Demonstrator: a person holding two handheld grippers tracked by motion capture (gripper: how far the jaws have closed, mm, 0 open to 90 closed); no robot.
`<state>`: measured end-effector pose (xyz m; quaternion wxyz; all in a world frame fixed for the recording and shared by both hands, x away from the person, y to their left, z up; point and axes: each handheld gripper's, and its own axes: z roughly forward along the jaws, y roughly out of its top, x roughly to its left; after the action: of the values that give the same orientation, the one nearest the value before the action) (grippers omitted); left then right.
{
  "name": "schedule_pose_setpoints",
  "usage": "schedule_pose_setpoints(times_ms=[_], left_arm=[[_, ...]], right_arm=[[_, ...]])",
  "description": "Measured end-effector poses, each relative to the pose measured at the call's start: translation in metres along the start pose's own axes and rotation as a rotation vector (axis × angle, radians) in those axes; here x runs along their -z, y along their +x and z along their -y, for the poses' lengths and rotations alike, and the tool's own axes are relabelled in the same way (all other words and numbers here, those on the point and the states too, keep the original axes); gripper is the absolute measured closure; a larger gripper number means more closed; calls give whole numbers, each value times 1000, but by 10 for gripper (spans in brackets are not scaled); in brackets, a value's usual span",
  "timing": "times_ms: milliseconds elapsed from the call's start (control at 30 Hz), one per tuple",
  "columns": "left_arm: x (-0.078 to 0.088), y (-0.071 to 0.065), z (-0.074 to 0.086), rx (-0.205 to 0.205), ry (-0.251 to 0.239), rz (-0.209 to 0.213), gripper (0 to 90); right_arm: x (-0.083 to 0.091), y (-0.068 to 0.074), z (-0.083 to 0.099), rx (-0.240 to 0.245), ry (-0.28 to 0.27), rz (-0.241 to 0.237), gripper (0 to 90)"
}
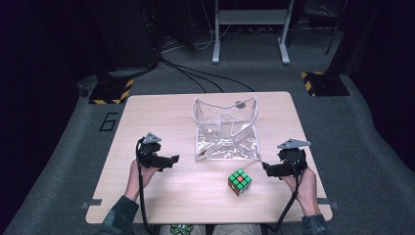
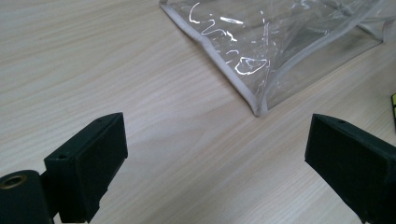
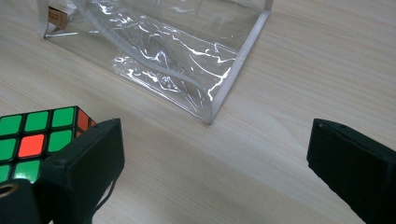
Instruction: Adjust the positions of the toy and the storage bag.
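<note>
left gripper (image 1: 173, 159) jaws wide apart, holds nothing, near clear bag (image 1: 226, 129) corner | cube (image 1: 240, 181) on table just in front of bag | right gripper (image 1: 265, 168) spread, empty, beside cube: square jaws on opposite faces first

A lab or test room set up for recording is shown, not a home. A plain wooden table (image 1: 147, 196) is placed on grey carpet (image 1: 58, 161), and dark curtains (image 1: 29, 49) are hung around it. Black cables (image 1: 195, 73) are run across the floor. Yellow-and-black hazard tape is seen on two stand bases (image 1: 111, 91) at the far corners, and a "6" (image 1: 108, 121) is marked on the floor. The grey legs of a metal frame (image 1: 249, 34) are seen behind.
</note>
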<state>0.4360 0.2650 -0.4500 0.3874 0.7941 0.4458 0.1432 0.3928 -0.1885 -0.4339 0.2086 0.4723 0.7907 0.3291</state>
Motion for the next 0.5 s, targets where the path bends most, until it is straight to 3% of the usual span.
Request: schedule_pose_setpoints(times_ms=[200, 367, 500], left_arm=[[2, 5, -15, 23, -18, 20, 59], [2, 6, -25, 19, -19, 38, 63], [2, 5, -34, 4, -14, 55, 66]], right_arm=[[1, 0, -11, -4, -9, -35, 32], [1, -1, -23, -15, -24, -64, 32], [2, 1, -35, 14, -24, -62, 33]])
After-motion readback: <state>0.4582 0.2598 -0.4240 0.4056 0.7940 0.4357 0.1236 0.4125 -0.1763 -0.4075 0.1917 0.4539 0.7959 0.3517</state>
